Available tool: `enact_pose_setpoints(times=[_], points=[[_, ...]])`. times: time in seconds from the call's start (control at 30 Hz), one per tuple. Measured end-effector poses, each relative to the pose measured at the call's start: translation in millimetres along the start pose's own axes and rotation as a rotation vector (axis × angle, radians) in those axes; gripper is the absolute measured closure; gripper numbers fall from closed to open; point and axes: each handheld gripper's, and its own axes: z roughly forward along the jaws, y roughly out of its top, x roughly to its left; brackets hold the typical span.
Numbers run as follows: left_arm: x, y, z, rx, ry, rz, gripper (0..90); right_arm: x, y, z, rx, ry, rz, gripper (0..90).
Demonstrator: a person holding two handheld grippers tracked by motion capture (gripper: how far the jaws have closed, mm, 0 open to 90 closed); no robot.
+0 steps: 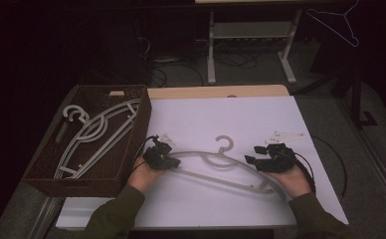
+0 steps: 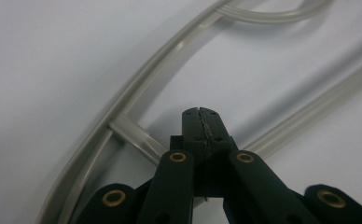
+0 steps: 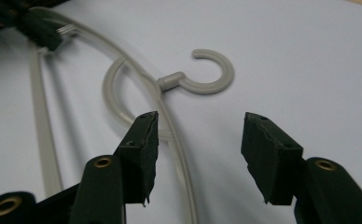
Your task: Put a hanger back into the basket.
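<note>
The counter (image 1: 260, 199) carries a white sheet over its top, with a bare wooden strip along the far edge; the high view alone takes in this whole surface.

One brown woven basket (image 1: 106, 179) sits at the counter's left end. That view shows pale grey hangers inside it (image 1: 89, 134), overlapping; at least two can be made out, the exact number cannot be told.

One loose hanger (image 1: 221, 167) of the same grey plastic lies flat on the sheet between the two hands, its hook pointing to the far side. A further hanger (image 1: 336, 24) hangs in the dark background at upper right.

Two grippers are present, one in each hand. The left gripper (image 1: 173, 162) rests at the loose hanger's left arm. The left gripper view shows its jaws pressed together, tip to tip, above the hanger's curved arm and short cross strut (image 2: 132, 135); whether anything is pinched between them cannot be told.

The right gripper (image 1: 253, 160) rests over the hanger's right arm. The right gripper view shows its jaws spread wide, gripping nothing, with the hanger's arm passing beneath the left jaw and the hook (image 3: 207, 74) lying on the sheet beyond. That view also shows the left gripper at its upper left corner, on the hanger's far end.
</note>
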Motion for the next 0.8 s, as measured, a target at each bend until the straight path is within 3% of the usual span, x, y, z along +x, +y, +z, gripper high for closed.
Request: enact_pose_setpoints(times=[0.07, 0.17, 0.27, 0.37, 0.47, 0.57, 0.73, 0.8], points=[[-11.2, -9.9, -6.3, -0.009, -0.026, -0.009, 90.0, 0.5, -0.1, -0.8, -0.004, 0.006, -0.003, 45.4], [-23.7, -20.4, -11.7, 0.004, -0.053, 0.012, 90.0, 2.2, -0.5, -2.0, -0.006, 0.008, -0.005, 45.4], [-26.8, -23.6, -16.6, -0.002, -0.06, 0.022, 90.0, 3.4, -0.4, -2.3, -0.002, 0.009, -0.004, 45.2], [-25.5, -19.1, -22.4, -0.056, -0.061, 0.01, 90.0, 3.9, -0.3, -2.9, -0.006, 0.017, -0.009, 44.0], [-23.1, -8.6, -26.1, -0.109, -0.063, 0.023, 81.3, 6.5, -1.4, -6.1, -0.008, 0.035, 0.001, 43.2], [-19.9, 5.5, -23.2, -0.135, -0.046, 0.087, 70.0, 9.5, -4.2, -12.7, -0.012, 0.043, 0.002, 44.9], [-13.9, 23.5, -12.1, -0.172, -0.073, 0.113, 56.6, 13.1, -17.3, -26.9, 0.019, 0.063, 0.025, 65.1], [-11.5, 27.7, -6.7, -0.182, -0.093, 0.095, 53.6, 15.5, -26.7, -33.1, 0.039, 0.076, 0.033, 74.9]])
